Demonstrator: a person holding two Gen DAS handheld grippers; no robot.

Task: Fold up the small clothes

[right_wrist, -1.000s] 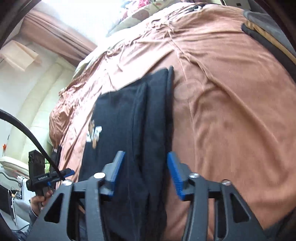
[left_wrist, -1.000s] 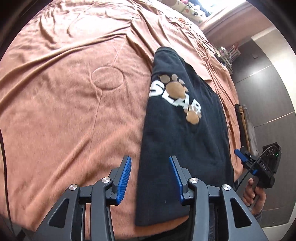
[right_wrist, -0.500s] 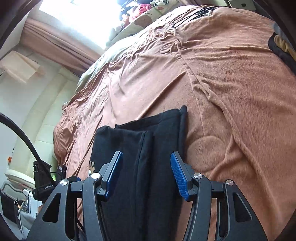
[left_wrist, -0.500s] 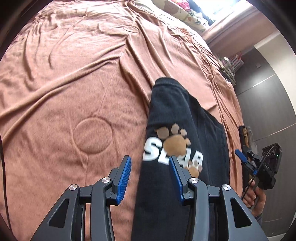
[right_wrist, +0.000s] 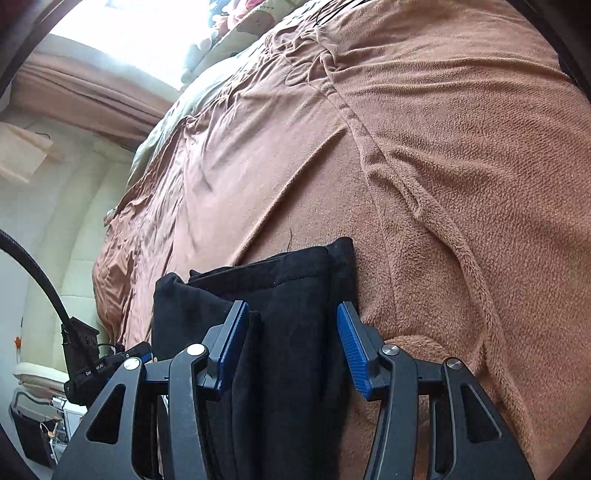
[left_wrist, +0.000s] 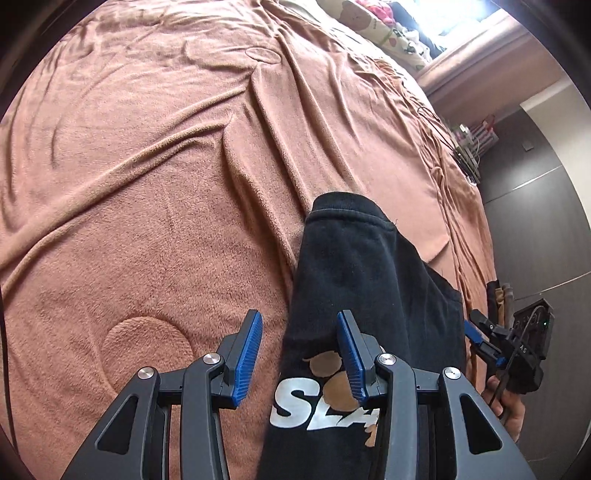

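I am in a bedroom at home. A wide bed fills my view, covered by a rumpled brown fleece blanket (left_wrist: 155, 192). Beyond the blanket's far edge lies cartoon-print bedding (left_wrist: 373, 18) under a bright window with a brown curtain (right_wrist: 85, 92). Beside the bed stand dark wardrobe panels (left_wrist: 532, 206) and a padded cream headboard wall (right_wrist: 70, 236).
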